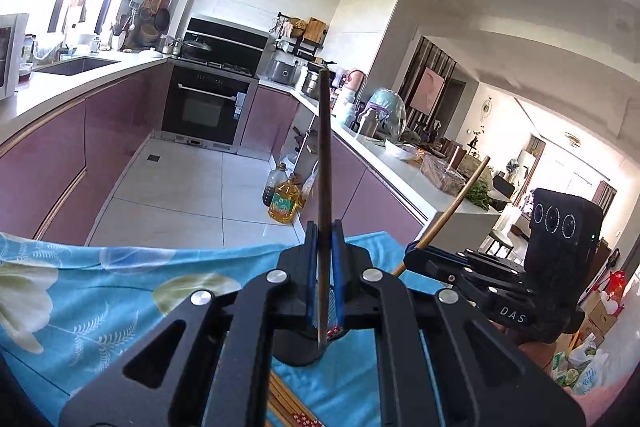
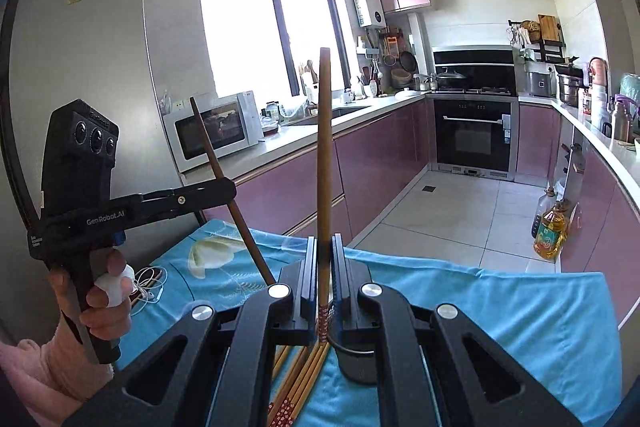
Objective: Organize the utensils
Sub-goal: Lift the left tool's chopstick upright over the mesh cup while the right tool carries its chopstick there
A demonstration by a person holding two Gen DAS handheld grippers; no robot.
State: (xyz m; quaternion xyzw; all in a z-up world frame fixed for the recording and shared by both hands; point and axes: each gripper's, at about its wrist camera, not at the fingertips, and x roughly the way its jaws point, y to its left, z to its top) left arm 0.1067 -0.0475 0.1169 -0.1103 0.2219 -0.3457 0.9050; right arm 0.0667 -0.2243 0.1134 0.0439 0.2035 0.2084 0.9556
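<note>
While each gripper clamps one chopstick, the rest lie loose on the cloth below. The dark brown chopstick (image 1: 324, 163) stands nearly upright between the closed fingers of the left gripper (image 1: 325, 231), its thin tip hanging down over a black cup (image 1: 298, 349). The lighter bamboo chopstick (image 2: 323, 163), with a red patterned band low on it, is pinched the same way by the right gripper (image 2: 325, 247), just right of the left one. Holding them upright probably readies them to drop end first into the cup. More chopsticks (image 2: 298, 383) lie near the cup on the blue flowered cloth (image 2: 500, 311), with white earphones (image 2: 148, 285) at far left.
</note>
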